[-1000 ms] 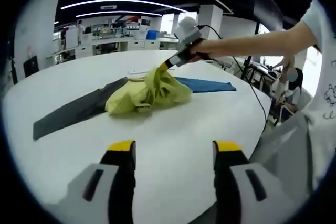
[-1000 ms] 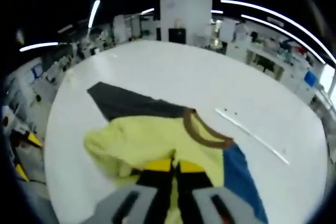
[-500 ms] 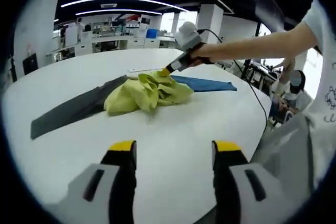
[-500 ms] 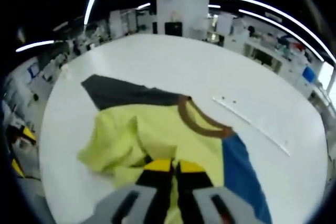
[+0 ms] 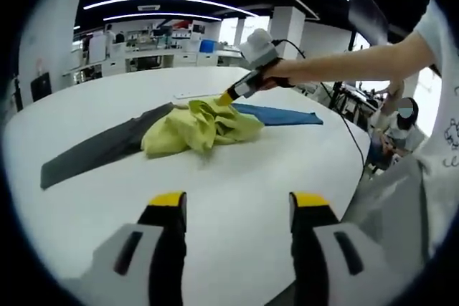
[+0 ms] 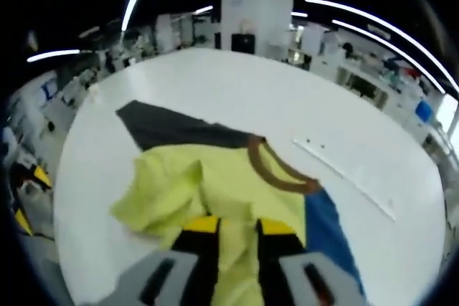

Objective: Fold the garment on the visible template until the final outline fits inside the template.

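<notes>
Released since the earlier frame, the crumpled yellow-green T-shirt [image 6: 215, 191] is left heaped just beyond the right gripper [image 6: 234, 228], now parted, unfolded yet, while the left gripper [image 5: 233, 206] is held spread, empty.

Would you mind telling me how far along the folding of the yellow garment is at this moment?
Early stage. Done: the yellow garment lies on the white table, over a dark grey cloth and a blue cloth. In hand: the right gripper has its jaws apart around a yellow fold; the left gripper hangs open, off the cloth. Left: the garment is bunched and needs spreading, then folding.
</notes>
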A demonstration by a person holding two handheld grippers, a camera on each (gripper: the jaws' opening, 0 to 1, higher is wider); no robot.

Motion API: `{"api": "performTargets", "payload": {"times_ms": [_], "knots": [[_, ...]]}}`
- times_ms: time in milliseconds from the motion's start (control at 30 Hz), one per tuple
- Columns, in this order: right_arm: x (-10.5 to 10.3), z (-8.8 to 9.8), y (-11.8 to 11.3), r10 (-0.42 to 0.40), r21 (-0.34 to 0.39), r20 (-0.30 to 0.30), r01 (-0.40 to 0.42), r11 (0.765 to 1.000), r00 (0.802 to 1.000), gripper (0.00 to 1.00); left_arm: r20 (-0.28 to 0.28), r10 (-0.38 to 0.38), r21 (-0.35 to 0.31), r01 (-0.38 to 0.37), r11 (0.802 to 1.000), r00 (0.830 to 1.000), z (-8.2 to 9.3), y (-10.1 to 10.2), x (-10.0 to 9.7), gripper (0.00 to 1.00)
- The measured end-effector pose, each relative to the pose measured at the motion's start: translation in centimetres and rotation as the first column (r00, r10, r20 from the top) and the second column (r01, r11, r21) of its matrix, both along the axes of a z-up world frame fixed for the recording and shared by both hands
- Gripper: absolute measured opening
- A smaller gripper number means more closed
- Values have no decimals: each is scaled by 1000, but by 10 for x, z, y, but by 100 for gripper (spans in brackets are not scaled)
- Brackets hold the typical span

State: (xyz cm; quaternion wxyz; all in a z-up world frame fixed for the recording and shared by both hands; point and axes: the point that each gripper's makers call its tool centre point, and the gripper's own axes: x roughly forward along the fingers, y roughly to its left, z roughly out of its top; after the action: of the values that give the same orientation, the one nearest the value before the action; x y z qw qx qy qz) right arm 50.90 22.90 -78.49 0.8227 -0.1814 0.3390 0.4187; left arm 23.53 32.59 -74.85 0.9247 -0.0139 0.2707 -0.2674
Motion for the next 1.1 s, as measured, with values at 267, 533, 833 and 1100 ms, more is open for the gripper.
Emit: {"api": "performTargets", "payload": {"times_ms": [267,533,833,1100], "knots": [[-16,5,-1,-14,49,-8,14,999,1000,38,0,-9,-1,9,1000,1000,0,-2,0,54],[-29,8,-11,-64,107,-42,68,992,997,41,1,-31,5,31,1000,1000,-2,-4,2,54],[-47,6,-23,-105,144,-86,117,983,991,40,6,-66,15,66,998,998,-2,-10,12,53],[-74,0,-28,-137,171,-136,159,972,981,34,14,-64,31,64,997,998,-8,-6,31,49]]}}
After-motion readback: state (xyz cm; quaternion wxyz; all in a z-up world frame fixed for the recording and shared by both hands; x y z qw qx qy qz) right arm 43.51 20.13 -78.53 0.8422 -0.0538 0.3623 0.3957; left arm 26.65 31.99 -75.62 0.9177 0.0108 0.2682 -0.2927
